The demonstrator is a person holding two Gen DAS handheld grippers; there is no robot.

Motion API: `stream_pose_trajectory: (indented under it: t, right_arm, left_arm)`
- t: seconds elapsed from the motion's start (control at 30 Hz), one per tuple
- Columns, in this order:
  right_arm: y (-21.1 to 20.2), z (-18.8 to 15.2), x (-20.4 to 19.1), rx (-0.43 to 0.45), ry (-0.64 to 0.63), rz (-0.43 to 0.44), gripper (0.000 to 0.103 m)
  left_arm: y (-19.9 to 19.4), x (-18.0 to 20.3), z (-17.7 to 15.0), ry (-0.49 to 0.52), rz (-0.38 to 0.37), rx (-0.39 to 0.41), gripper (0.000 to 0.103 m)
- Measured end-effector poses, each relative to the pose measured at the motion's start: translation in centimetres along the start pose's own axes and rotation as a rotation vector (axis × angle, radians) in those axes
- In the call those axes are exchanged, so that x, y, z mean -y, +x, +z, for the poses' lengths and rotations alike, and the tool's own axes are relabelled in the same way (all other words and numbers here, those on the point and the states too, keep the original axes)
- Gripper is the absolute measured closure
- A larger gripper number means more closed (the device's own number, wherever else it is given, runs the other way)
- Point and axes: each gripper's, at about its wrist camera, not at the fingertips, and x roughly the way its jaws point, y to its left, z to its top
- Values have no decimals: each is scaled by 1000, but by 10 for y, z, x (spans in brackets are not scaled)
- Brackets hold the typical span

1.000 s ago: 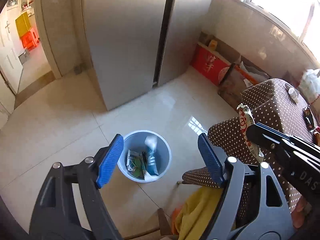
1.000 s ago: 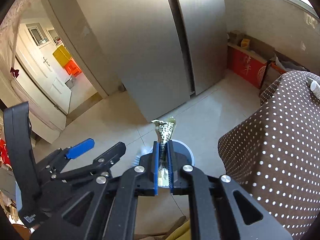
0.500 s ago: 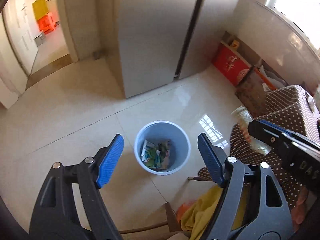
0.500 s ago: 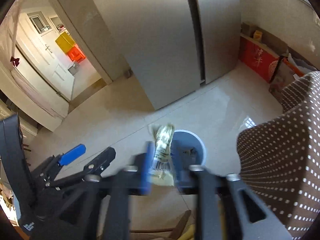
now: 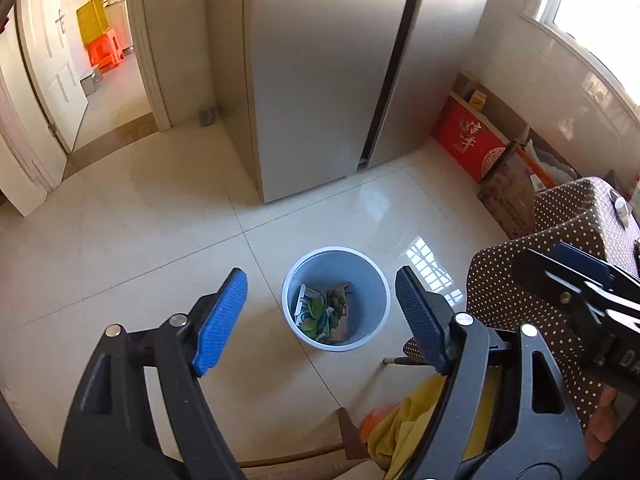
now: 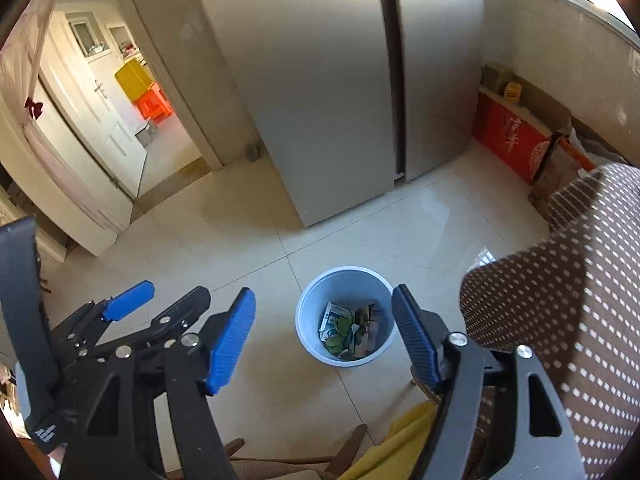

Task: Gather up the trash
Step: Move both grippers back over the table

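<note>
A pale blue waste bin (image 5: 362, 276) (image 6: 316, 296) stands on the tiled floor below both grippers. Wrappers and crumpled packets (image 5: 324, 312) (image 6: 350, 328) lie at its bottom. My left gripper (image 5: 320, 304) hangs open above the bin with nothing between its blue pads. My right gripper (image 6: 324, 326) also hovers over the bin; its jaws are opening and nothing is between them. In the right wrist view the left gripper (image 6: 160, 302) shows at the lower left. Part of the right gripper's finger (image 5: 580, 276) reaches in at the right edge of the left wrist view.
A table under a brown dotted cloth (image 5: 560, 248) (image 6: 560, 280) stands right of the bin, with a chair and yellow cloth (image 5: 416, 412) below. A steel refrigerator (image 5: 320, 80) rises behind. Red and cardboard boxes (image 5: 468, 144) line the far wall. A doorway (image 5: 100, 60) opens at left.
The right gripper went from shut on a patterned wrapper to open, and the wrapper is gone from its jaws. Both views have swung so the bin sits nearer the middle.
</note>
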Motion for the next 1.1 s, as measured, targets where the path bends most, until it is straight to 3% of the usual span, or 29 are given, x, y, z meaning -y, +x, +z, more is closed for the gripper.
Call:
stream_pose_trajectory:
  t: [0.33,0.47,0.67,0.87,1.1]
  right_arm:
    - [-62,-24,59,140,159,-111,28]
    - [-91,-33,91,206,226,-149,19]
    - [-139,-59,148,335,343,-306,16]
    - [-169,-88,207,348,425,-497,14]
    - [-192,-120,273,334,555,-598,9]
  left_arm:
    - [-19,59,-9,91,-72,5,27]
    - [-33,94,-18,143,-135,7,27]
    - [-56,142,-30,210,-216,19,27]
    - [-78,196,-41,312,-270,40,27]
    - [-89,250,-55,426,-309,9,27]
